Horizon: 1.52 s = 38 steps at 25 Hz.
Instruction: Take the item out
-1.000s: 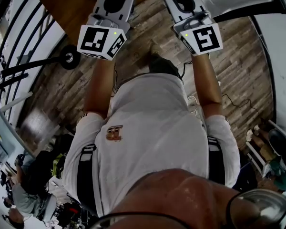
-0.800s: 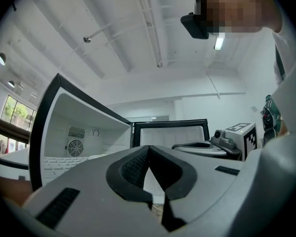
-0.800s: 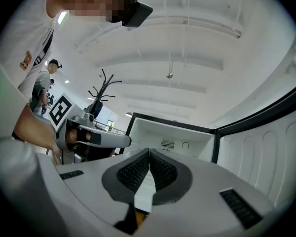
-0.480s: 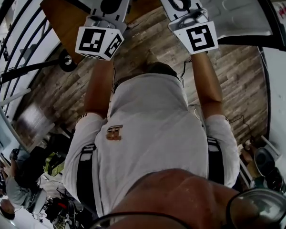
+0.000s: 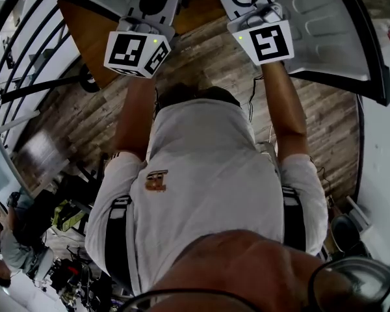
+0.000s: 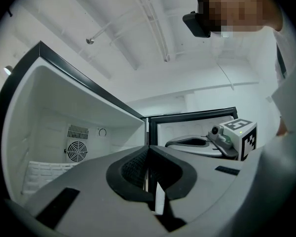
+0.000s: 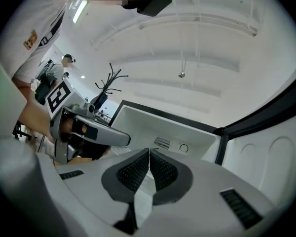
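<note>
The left gripper (image 6: 147,154) and the right gripper (image 7: 149,158) each have jaws pressed together on nothing, in front of the open fridge (image 7: 138,122).

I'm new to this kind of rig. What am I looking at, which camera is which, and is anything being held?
There is no robot here: a person holds a two-jaw gripper in each hand. The head view comes from a camera on the person's head looking steeply down, so it shows the white shirt, both forearms and the wooden floor. The other two pictures come from cameras riding on the left gripper and the right gripper, each looking along its own jaws. Both point into what looks like an open fridge, white inside, with a round fan grille on the back wall and its door swung open. Both pairs of jaws are closed with nothing between them. No item shows inside.
</note>
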### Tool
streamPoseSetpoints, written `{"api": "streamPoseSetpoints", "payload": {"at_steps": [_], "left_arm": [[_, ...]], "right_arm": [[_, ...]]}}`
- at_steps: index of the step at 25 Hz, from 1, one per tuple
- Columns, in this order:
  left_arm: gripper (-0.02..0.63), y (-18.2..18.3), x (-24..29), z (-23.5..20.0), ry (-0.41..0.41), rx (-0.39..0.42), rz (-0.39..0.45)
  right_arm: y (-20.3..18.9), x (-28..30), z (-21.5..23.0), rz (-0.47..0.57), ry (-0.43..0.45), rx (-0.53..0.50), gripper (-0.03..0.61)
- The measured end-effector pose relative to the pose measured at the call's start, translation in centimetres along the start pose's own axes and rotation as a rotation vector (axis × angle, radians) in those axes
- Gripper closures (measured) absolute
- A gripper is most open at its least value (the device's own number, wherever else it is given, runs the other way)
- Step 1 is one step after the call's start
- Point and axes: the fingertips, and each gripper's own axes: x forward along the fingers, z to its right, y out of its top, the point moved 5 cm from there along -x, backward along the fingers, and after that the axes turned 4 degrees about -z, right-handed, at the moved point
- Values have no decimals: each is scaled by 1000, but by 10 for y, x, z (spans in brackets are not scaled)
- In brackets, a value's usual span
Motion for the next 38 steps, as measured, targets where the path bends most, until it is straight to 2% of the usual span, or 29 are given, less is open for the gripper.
{"api": "streamPoseSetpoints", "payload": {"at_steps": [13,20,28,29,30,31,38], "left_arm": [[595,-1,20,-35,-36,2,-25],[595,-2,28,-38,-54,6,-35],[595,-5,20,-48,-54,2,-33],[595,-5,20,-48,-54,0,-32],[595,-5,20,-48,-54,-1,-32],[595,-5,20,-47,-54,-2,-31],[595,-14,27,-60,-51,-10,-33]], "right_arm": [[-25,46,17,-178,-53,-142,543],[-39,63,20,-272,-54,-300,541],[-54,91,10,-387,1,-497,538],[-57,94,9,-401,7,-515,518],[-59,95,10,-416,12,-530,449],[-61,97,10,-431,14,-543,422],[-82,125,13,-518,21,-677,422]]}}
